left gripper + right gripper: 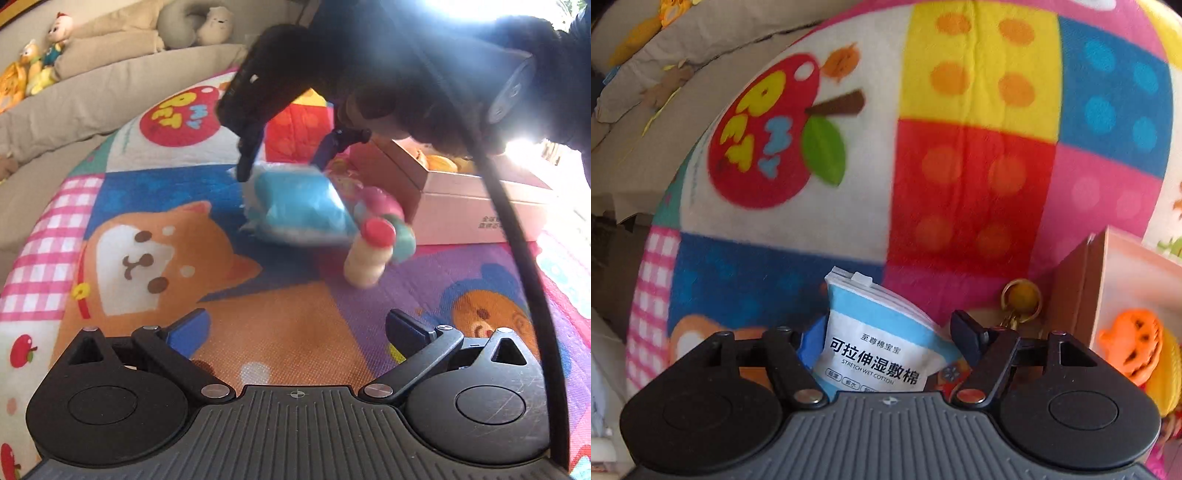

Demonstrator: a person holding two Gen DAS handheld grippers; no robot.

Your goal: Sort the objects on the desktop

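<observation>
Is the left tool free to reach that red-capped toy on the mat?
Probably yes: the left tool is open, with bare mat up to the toy. The right tool, holding the pouch, crowds close.

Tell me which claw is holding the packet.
The right claw: the blue-and-white packet sits between its fingers. The left claw is open, empty over the mat.

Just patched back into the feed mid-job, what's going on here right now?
The right gripper has a blue-and-white pack of wet cotton pads between its fingers, over the colourful play mat; whether it has closed on it is unclear. The left gripper is open and empty, hovering low over the mat. Small toys lie beside the pack, and an open cardboard box with an orange pumpkin toy inside sits on the right.
</observation>
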